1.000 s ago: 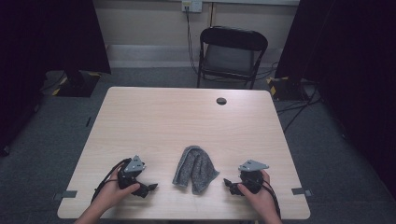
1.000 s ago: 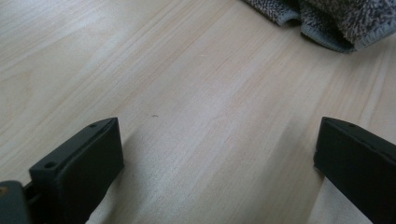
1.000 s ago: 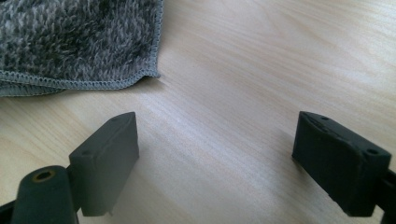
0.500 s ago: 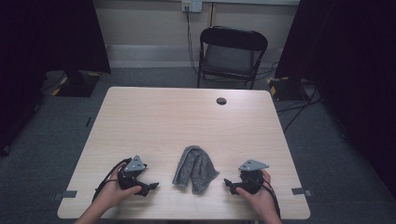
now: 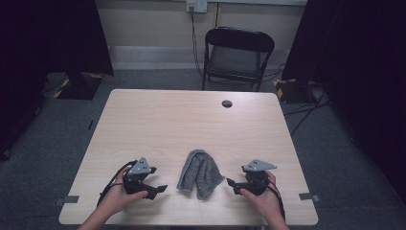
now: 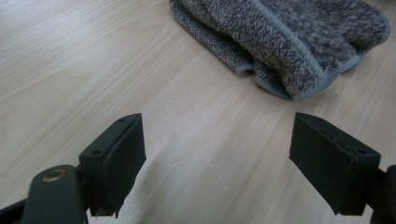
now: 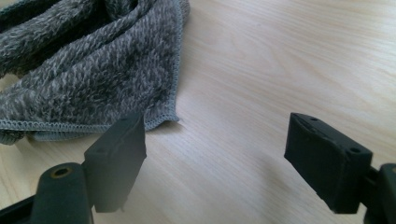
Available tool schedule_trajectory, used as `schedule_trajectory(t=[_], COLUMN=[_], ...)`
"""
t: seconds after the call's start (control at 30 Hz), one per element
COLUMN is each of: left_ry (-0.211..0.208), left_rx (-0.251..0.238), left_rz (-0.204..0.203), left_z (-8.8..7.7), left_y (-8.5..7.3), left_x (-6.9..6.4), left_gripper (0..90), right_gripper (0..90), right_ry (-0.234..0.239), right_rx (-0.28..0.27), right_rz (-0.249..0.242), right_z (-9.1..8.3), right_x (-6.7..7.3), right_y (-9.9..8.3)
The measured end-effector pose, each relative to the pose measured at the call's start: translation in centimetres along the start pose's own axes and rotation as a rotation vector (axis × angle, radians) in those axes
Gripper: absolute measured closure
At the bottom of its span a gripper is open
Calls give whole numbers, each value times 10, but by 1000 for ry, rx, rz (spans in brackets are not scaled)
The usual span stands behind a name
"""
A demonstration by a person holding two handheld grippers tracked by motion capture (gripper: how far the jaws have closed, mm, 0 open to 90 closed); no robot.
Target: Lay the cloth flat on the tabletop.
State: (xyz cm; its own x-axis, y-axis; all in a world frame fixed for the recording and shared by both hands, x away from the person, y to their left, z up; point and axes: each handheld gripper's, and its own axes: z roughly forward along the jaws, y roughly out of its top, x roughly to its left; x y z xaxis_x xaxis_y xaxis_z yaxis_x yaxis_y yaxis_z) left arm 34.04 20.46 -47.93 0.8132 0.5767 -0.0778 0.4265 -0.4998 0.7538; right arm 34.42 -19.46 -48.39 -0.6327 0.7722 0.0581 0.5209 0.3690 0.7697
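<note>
A crumpled grey cloth (image 5: 200, 172) lies on the light wooden table (image 5: 191, 120) near its front edge, between my two hands. My left gripper (image 5: 159, 189) rests on the table left of the cloth, open and holding nothing. In the left gripper view the cloth (image 6: 289, 42) lies ahead of the spread jaws of the left gripper (image 6: 229, 161). My right gripper (image 5: 231, 185) sits right of the cloth, open too. In the right gripper view the hemmed edge of the cloth (image 7: 88, 74) reaches just past the left jaw of the right gripper (image 7: 219, 163).
A round black cable grommet (image 5: 227, 103) sits in the tabletop near the far edge. A black folding chair (image 5: 235, 56) stands behind the table. Dark curtains hang at both sides, and cables run along the grey carpet.
</note>
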Motion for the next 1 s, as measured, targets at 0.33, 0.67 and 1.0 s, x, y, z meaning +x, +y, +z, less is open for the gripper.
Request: schedule_trajectory(t=[0.33, 0.67, 1.0], left_ry=[-44, -69, -84], left_rx=[19, 10, 25], left_rz=[30, 25, 29], left_z=[5, 9, 20], left_y=[7, 15, 21], left_x=[-16, -22, -30], left_gripper=[195, 194, 238], right_gripper=[216, 255, 398], right_ry=[30, 25, 56], right_rx=[15, -12, 24], right_rz=[-51, -44, -62], right_z=[16, 19, 25], right_x=[12, 12, 14], right_y=[10, 20, 16])
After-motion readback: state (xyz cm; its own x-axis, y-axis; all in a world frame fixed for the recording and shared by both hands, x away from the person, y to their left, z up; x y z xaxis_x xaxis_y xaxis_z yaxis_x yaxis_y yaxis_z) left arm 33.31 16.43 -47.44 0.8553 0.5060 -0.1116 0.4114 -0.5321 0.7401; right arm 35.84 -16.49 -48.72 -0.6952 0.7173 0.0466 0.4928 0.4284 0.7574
